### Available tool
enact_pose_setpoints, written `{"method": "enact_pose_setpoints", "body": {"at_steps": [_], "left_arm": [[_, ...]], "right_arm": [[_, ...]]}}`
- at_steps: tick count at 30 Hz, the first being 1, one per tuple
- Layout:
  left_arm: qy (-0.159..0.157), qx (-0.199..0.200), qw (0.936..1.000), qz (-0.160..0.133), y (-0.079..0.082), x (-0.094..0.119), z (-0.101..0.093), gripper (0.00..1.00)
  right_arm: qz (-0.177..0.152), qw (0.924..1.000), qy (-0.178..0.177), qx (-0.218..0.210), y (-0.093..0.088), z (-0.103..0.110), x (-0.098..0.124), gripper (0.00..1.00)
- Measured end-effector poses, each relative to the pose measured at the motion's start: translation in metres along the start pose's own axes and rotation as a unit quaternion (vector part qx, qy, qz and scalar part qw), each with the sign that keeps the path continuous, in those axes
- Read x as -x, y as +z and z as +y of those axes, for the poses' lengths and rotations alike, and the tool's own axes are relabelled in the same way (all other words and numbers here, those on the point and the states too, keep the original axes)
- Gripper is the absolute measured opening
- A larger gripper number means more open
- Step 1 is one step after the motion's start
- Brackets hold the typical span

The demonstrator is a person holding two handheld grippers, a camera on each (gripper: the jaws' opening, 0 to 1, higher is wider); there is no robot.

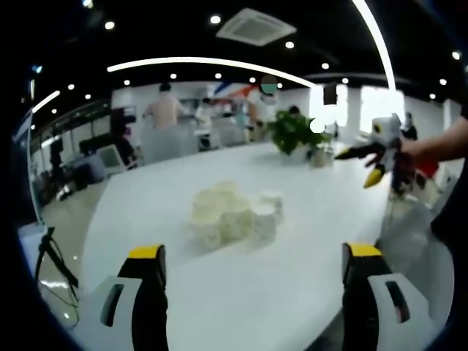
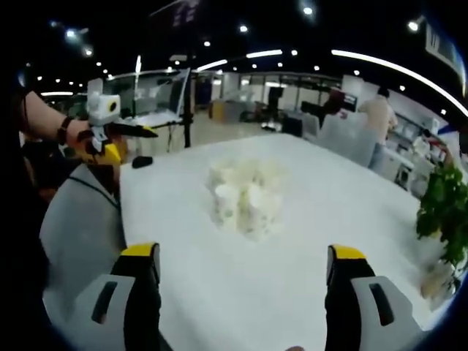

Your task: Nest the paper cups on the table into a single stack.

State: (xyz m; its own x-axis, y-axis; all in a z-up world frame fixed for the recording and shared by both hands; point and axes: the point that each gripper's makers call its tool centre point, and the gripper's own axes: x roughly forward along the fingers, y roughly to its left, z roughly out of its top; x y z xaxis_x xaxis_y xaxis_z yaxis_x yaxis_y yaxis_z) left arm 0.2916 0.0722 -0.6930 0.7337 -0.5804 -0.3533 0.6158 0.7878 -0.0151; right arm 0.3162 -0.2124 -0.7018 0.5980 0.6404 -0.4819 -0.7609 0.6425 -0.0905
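Left gripper view looks along its own tool (image 1: 252, 274) from one edge of the white surface (image 1: 292, 292), level and low, cups (image 1: 234, 212) mid-distance ahead, right tool (image 1: 376, 157) at its right edge. Right gripper view faces the same cups (image 2: 245, 194) from another side, similar range, left tool (image 2: 110, 135) at its left. Shared: cups, surface (image 2: 241, 285), each other's tool.

Left claw (image 1: 252, 274), right claw (image 2: 245, 274): grey-white bodies, black fingers, yellow tips.
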Motion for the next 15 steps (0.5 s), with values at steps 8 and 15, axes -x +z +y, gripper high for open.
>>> {"method": "enact_pose_setpoints", "body": {"at_steps": [8,15], "left_arm": [[0.002,0.0,1.0,-0.006,0.001,0.007,0.0,1.0],[0.007,0.007,0.9999,-0.008,-0.001,0.012,0.005,1.0]], "right_arm": [[-0.004,1.0,0.0,0.005,0.008,-0.001,-0.006,0.89],[-0.009,1.0,0.002,-0.004,0.015,-0.001,-0.011,0.86]]}}
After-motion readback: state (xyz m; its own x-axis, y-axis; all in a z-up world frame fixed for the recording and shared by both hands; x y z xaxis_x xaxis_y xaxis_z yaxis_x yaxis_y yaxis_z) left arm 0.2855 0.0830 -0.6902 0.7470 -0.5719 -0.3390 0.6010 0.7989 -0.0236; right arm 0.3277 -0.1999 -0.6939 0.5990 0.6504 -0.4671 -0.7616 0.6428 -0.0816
